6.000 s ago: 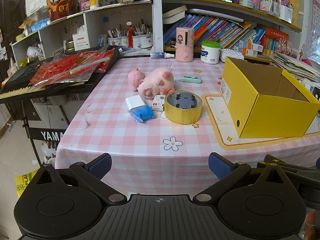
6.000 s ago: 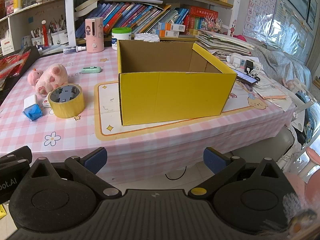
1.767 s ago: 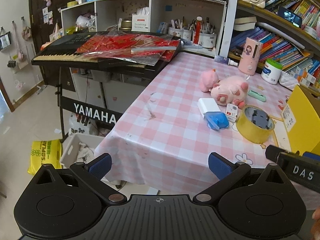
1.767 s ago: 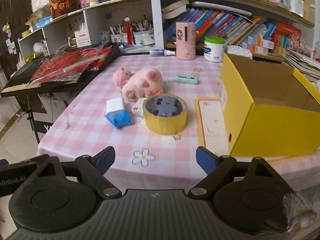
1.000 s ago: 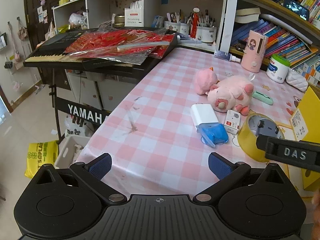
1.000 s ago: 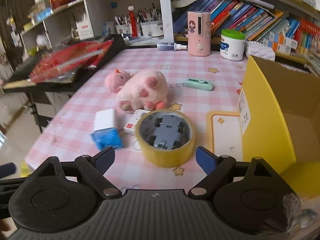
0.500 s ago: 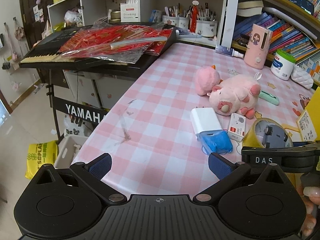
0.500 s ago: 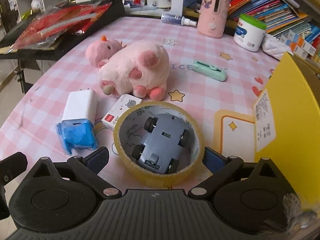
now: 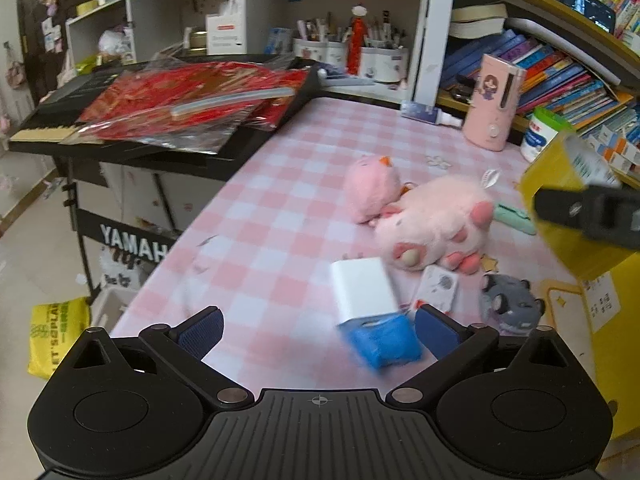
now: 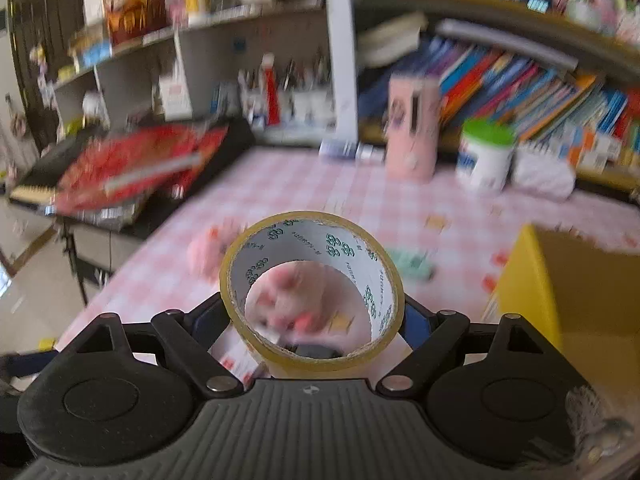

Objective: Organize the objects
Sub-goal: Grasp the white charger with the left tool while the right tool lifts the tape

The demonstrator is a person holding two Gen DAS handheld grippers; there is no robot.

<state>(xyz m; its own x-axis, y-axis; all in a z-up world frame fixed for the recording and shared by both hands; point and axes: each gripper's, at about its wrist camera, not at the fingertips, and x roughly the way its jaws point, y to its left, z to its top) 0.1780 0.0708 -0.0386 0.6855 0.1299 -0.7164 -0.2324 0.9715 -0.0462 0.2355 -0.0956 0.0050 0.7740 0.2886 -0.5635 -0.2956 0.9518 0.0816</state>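
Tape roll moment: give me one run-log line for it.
right gripper: jaws just closed on yellow tape roll, lifted off table | left gripper: open, empty, over white-and-blue box | grey toy car: uncovered on table | yellow box: nearby

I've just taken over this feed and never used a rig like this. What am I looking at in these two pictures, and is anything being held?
There is no robot arm: a person carries a hand-held gripper in each hand, each with a camera looking forward along its two fingers.

In the left wrist view, the left hand-held gripper is open, with nothing pressed between its fingers. Ahead, on the pink checked table, lie a pink plush toy, a white and blue box, a small white card box and a grey toy car.

In the blurred right wrist view, the right hand-held gripper has just closed on a roll of yellow tape and holds it off the table. The yellow box stands to its right.
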